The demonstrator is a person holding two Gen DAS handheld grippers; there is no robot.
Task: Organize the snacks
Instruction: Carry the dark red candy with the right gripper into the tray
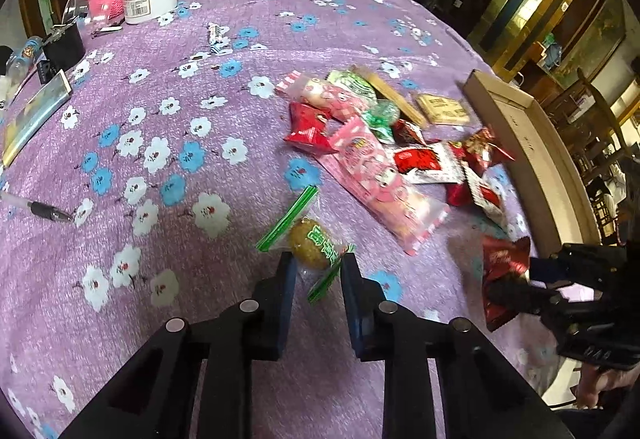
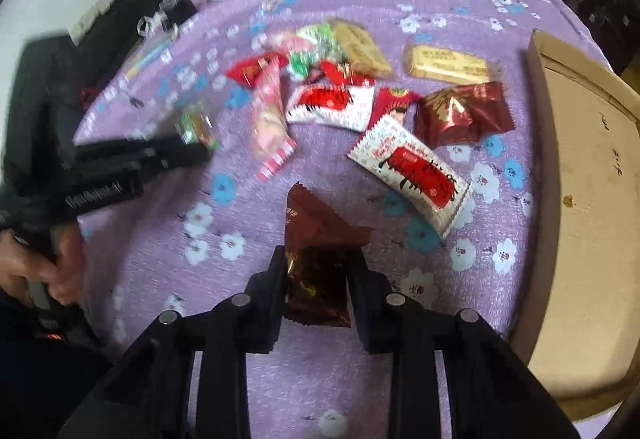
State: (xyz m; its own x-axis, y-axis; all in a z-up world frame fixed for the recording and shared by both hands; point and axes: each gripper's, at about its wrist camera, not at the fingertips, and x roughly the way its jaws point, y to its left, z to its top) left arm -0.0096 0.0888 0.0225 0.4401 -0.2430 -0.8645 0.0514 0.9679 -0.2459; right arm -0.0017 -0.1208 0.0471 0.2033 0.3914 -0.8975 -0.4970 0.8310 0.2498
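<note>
While both claws already have a snack between their jaws, almost the whole sorting job looks undone: the shallow brown cardboard tray (image 2: 580, 199) at the right edge of the table holds nothing that either view shows. The left claw (image 1: 318, 267) is closed on a clear green-striped wrapper with a round yellowish cake inside (image 1: 310, 245), its pads pressing the wrapper's near end while the packet lies low over the purple flowered tablecloth (image 1: 160, 159); whether it is lifted off the cloth I cannot tell. The right claw (image 2: 318, 271) is clamped on a dark maroon foil packet (image 2: 320, 239), near the front edge of the table and just beside the tray. Everything else waits in a loose heap toward the middle of the table: a long pink cartoon-printed bag (image 1: 380, 183), several red and white sachets (image 2: 412, 175), a second maroon foil packet (image 2: 464, 113), green wrapped sweets (image 1: 360, 87) and two flat golden biscuit packs (image 2: 448, 65). By my judgement, these two are the first pieces on their way, and the heap must follow piece by piece.
</note>
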